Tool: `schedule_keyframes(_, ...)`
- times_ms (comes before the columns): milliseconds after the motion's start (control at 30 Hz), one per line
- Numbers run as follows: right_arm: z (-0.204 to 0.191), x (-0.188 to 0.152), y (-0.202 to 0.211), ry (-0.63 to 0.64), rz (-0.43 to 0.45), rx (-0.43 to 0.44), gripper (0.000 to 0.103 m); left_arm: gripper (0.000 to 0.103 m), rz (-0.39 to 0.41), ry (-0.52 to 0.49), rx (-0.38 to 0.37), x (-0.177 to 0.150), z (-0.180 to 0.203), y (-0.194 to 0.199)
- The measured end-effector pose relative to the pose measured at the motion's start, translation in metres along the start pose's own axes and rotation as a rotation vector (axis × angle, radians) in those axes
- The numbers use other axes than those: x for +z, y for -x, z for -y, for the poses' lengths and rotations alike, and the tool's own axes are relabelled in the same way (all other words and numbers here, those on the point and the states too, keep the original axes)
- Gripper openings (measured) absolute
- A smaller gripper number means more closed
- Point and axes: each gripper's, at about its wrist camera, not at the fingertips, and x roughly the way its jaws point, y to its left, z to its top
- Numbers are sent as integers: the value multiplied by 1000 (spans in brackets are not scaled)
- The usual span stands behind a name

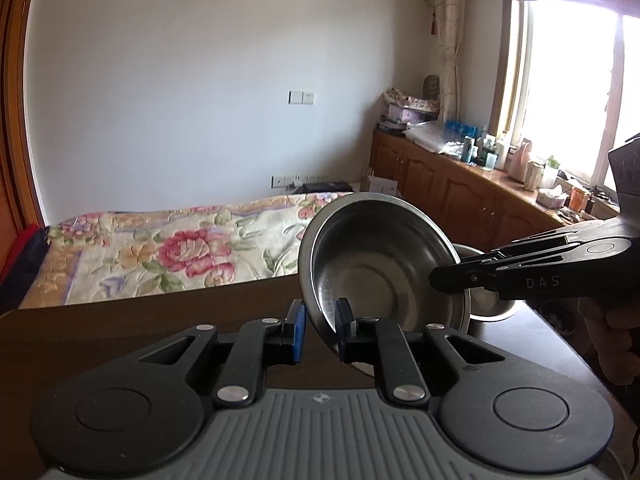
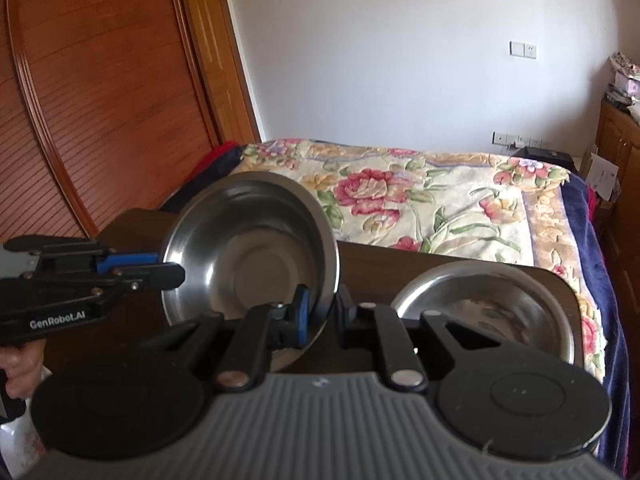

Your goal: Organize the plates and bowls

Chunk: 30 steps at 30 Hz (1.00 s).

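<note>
A steel bowl (image 1: 376,256) is held tilted above the dark wooden table (image 1: 140,320). My left gripper (image 1: 320,326) is shut on its near-left rim. My right gripper (image 2: 322,314) is shut on the opposite rim of the same bowl (image 2: 256,248). In the left wrist view the right gripper (image 1: 440,278) reaches in from the right. In the right wrist view the left gripper (image 2: 168,268) reaches in from the left. A second steel bowl (image 2: 480,308) sits on the table to the right; it shows behind the held bowl in the left wrist view (image 1: 490,304).
A bed with a floral blanket (image 2: 420,200) lies just beyond the table's far edge. A wooden wardrobe door (image 2: 100,100) stands at the left. A low wooden cabinet (image 1: 460,188) with bottles runs under the window at the right.
</note>
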Motion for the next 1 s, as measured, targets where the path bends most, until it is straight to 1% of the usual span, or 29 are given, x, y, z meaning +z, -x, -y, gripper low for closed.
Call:
schedule_keyframes(33,0,0,0,0,0,0,15,46,5,-3,-3,-1,1,4)
schedule_keyframes(267,-12,-8,36,17,45,-17,15,46,32,-38,-11,-4,15,30)
schedule_keyframes(567,-20,-21,63,25,73,-34,15,46,55,-60,-24,-20,34,60)
schedule_keyframes(700,-25,-31,79,23,90,-40,15,46,61,-63,-31,-30,41,74)
schedule_keyframes(1000,-31,-58,98,14,88,-41,15,46,78,-50,-51,-60,59,103)
